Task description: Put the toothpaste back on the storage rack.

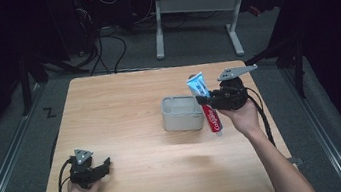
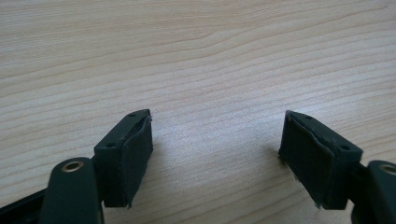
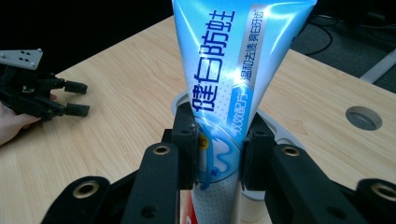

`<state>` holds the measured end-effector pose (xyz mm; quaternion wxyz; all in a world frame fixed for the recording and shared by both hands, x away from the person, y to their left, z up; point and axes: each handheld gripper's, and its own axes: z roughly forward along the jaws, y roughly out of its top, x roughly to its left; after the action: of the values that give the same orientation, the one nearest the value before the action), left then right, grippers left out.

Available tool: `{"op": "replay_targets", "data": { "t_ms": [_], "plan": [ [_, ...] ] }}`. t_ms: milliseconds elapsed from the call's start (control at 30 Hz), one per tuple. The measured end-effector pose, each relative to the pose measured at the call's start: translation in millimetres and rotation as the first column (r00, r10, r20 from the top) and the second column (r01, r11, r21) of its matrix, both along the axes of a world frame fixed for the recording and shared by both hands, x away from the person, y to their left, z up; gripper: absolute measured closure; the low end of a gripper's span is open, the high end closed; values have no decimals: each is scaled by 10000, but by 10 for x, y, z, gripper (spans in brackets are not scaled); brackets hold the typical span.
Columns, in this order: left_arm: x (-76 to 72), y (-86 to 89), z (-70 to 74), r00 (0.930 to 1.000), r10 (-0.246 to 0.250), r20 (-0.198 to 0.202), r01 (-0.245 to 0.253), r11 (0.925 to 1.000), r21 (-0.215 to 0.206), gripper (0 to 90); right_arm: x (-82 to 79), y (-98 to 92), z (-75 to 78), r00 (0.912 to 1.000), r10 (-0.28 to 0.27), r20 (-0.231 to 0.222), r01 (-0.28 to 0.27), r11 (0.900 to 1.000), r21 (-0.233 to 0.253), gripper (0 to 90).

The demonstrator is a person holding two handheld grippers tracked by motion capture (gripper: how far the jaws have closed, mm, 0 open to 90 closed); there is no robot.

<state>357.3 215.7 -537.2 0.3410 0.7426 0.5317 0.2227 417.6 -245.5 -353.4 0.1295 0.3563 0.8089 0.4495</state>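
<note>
The right hand-held gripper (image 1: 208, 102) is clamped on a toothpaste tube (image 1: 205, 102) approx. mid-length, w/ its 2 jaws pressed against the tube's sides. The tube is held upright, slightly tilted, just beside the right edge of a grey container (image 1: 181, 113) on the bench (image 1: 124, 107). The left hand-held gripper (image 1: 103, 166) is rested near the bench's front-left corner, jaws spread, nothing between them.

A wooden table (image 1: 124, 107) is being lit brightly. Grey floor (image 1: 192, 47), black cables (image 1: 106, 49) and a white desk frame (image 1: 194, 7) are being left in the dark.
</note>
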Motion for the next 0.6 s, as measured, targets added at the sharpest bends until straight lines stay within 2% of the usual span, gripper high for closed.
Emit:
{"op": "replay_targets", "data": {
  "t_ms": [200,600],
  "plan": [
    [0,0,0,10000,-1,-2,1,10000,-4,258,22,29,-7,10000,21,27,-21,10000,3,720],
    [0,-5,-1,10000,5,9,-5,10000,35,258,59,103,92,9995,115,296,-111,9998,-164,724]
  ]
}}
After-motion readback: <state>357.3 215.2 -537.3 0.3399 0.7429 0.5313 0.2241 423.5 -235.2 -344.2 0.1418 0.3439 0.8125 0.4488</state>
